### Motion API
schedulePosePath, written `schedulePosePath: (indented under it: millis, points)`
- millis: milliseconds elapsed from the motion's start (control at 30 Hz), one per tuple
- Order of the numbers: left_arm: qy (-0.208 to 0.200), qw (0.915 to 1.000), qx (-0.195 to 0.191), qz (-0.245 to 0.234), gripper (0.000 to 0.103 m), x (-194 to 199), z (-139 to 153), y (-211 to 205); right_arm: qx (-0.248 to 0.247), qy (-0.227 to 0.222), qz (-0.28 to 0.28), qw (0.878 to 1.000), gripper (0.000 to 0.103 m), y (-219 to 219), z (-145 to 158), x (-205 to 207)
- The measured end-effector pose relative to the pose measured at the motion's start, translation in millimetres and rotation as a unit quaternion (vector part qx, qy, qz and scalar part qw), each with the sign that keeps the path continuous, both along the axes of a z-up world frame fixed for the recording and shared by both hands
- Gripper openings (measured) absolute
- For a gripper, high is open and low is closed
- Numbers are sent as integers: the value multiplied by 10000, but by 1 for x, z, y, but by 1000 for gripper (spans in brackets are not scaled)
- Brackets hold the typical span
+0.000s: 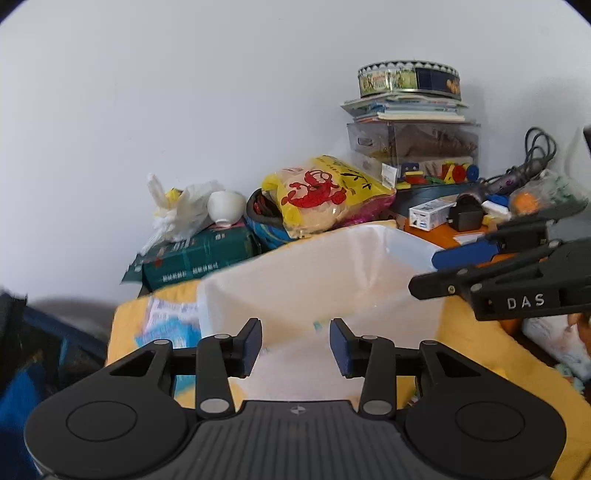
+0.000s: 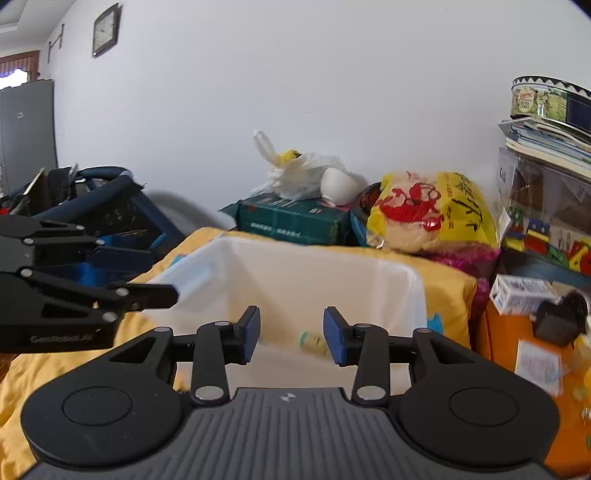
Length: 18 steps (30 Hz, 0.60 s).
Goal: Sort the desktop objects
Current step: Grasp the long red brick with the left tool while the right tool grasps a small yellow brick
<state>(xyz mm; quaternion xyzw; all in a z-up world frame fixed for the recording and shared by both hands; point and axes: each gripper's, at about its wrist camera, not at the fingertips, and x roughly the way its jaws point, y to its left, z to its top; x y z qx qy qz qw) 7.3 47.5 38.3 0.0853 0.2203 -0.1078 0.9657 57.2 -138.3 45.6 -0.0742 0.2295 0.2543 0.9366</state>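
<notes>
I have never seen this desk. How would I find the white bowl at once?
Start at the white bin on the yellow cloth and look behind it to the dark green box against the wall. The white bowl lies tipped on that box, beside a crumpled white plastic bag. Unlike the bag, it is smooth, round and rigid.

- Wall clock, dark frame, high on the white wall, upper left.
- Grey cabinet at the far left edge.
- Dark blue folded frame stands beside the desk's left edge, against the wall.
</notes>
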Motion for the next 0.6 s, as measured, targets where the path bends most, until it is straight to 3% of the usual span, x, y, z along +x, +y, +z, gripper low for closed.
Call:
schedulePosePath:
  millis: [100, 200, 367, 467, 600]
  points:
    - [369, 9992, -148, 72, 46, -19, -26, -1, -20, 202, 78, 9998, 45, -3, -25, -22]
    - [920, 9956, -85, 123, 46, -31, -58, -7, -399, 744, 100, 9964, 45, -1, -62, -39]
    - [1544, 9880, -25, -43, 46, -48, -96, -18, -563, 1542, 139, 9863, 45, -6, -102, -55]
    - [1644, 9862, 171, -82, 46, -51, -106, -23, -580, 1781, 117, 9822, 45, -8, -111, -59]
    - [1419, 9873, 624, -353, 46, -44, -102, -29, -622, 1803, 158, 9815, 45, -5, -111, -69]
